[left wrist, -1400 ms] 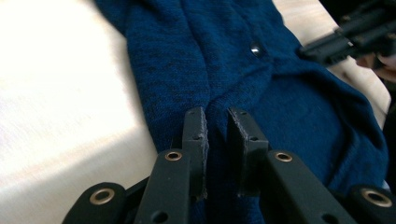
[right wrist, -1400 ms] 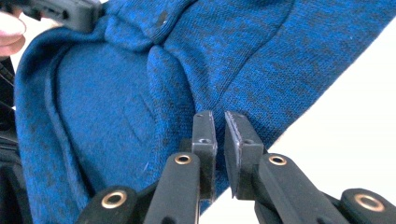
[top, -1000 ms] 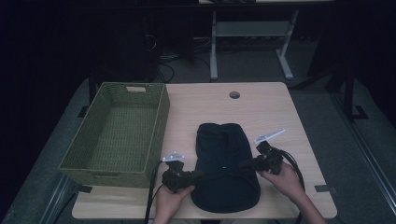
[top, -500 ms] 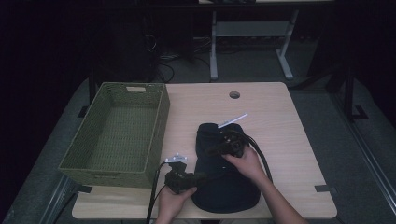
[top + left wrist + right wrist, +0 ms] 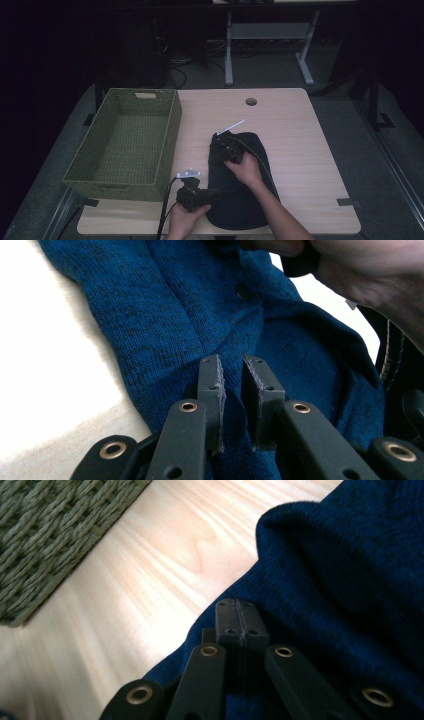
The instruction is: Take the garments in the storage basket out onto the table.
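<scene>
A dark blue knit garment (image 5: pixel 247 200) lies on the front middle of the wooden table (image 5: pixel 305 135). My left gripper (image 5: pixel 212 192) sits at its lower left edge. In the left gripper view the jaws (image 5: pixel 232 362) stand nearly together with a fold of the blue knit (image 5: pixel 175 300) pinched between them. My right gripper (image 5: pixel 222 146) is at the garment's upper left. In the right gripper view its pads (image 5: pixel 241 605) are pressed together at the edge of the knit (image 5: pixel 350 570). The person's right hand (image 5: pixel 360 275) shows in the left gripper view.
A green woven basket (image 5: pixel 120 185) stands with nothing in it on the table's left side, and its wall (image 5: pixel 45 535) is close to my right gripper. A round cable hole (image 5: pixel 251 101) sits near the table's back edge. Bare wood (image 5: pixel 310 165) lies right of the garment.
My right gripper has swept from the garment's right edge across to its upper left, and the cloth's shape has narrowed. The left gripper has stayed at the lower left edge.
</scene>
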